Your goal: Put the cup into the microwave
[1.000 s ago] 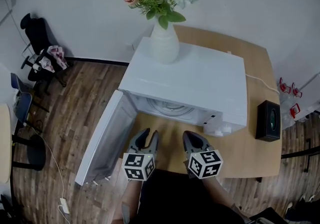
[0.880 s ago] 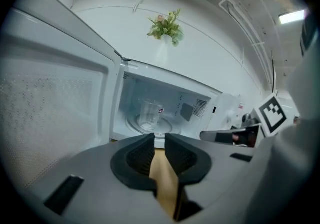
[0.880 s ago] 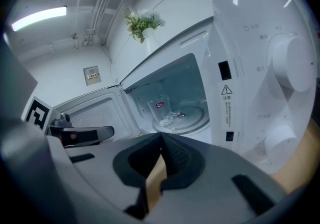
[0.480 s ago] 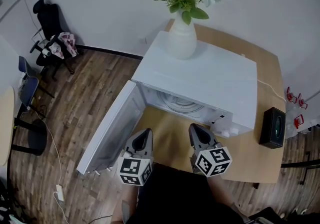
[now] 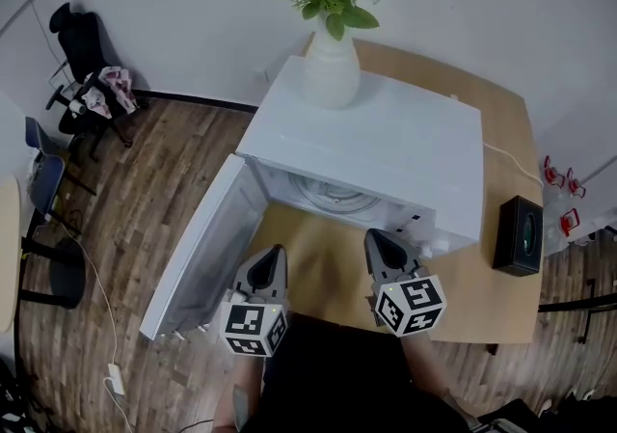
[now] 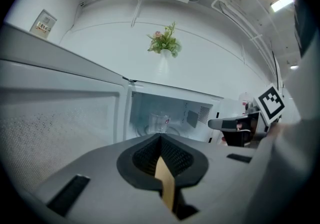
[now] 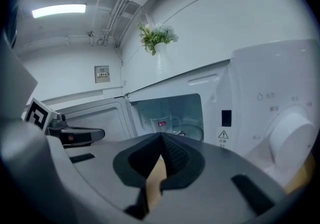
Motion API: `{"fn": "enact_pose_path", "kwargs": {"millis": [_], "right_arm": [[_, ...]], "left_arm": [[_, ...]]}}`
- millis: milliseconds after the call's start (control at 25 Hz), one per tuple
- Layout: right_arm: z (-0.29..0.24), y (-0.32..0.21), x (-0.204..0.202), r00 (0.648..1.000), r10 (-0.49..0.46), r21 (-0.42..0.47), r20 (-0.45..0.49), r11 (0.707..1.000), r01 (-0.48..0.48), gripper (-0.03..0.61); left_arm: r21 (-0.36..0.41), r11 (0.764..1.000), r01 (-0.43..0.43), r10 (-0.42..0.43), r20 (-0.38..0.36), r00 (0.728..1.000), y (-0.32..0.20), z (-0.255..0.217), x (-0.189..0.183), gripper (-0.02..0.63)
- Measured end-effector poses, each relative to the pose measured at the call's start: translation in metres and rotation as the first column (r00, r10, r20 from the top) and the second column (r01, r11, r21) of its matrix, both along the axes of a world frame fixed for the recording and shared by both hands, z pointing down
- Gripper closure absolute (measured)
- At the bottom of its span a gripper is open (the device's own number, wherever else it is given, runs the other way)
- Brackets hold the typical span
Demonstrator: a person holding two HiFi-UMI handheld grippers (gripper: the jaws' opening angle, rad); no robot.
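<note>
A clear glass cup (image 6: 159, 122) with a red label stands inside the open white microwave (image 5: 386, 151), on its turntable; the right gripper view shows the cup (image 7: 167, 123) too. The head view does not show it. My left gripper (image 5: 273, 254) hangs in front of the opening, near the door (image 5: 202, 257), shut with nothing in it. Its jaws (image 6: 161, 136) meet at the tip. To its right, my right gripper (image 5: 376, 236) is also shut and empty, its jaws (image 7: 162, 135) pressed together. Both point toward the cavity from outside.
The microwave door swings out to the left over the table's edge. A white vase (image 5: 331, 65) of flowers stands on the microwave's top. A black box (image 5: 519, 234) sits on the wooden table (image 5: 482, 301) at the right. A chair (image 5: 82, 84) stands on the floor far left.
The left gripper's jaws, apart a second ago, have come together with nothing between them. Both grippers have risen a little in front of the microwave.
</note>
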State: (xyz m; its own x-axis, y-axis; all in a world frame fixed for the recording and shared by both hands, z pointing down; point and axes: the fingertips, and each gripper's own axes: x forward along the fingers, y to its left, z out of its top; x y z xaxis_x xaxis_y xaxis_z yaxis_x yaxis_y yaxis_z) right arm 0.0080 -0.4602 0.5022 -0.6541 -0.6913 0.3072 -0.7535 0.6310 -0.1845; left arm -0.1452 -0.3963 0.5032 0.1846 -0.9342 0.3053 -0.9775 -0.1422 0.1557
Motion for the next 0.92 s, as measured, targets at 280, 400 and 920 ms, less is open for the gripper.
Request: {"fn": "enact_pose_path", "kwargs": {"millis": [280,400,920], "right_arm": [[0.0009,0.0012,0.0034,1.0,0.001,-0.002,-0.009,1.0,-0.001,0.588],[0.0024,0.0017,0.0031,1.0,-0.001,-0.008,-0.009,1.0,0.001,0.588],[0.0094,0.0065,-0.0012,1.0,-0.008,-0.027,-0.017,1.0,0.007,0.587]], "left_arm": [[-0.008,1.0,-0.013,0.013,0.0,1.0,-0.0021,0.0018,0.0042,0.609],[-0.012,1.0,-0.015,0.015,0.004,1.0,-0.0007,0.0028,0.0049,0.609],[-0.019,1.0,-0.024,0.024,0.0,1.0,0.0012,0.0062,0.0077,0.609]]}}
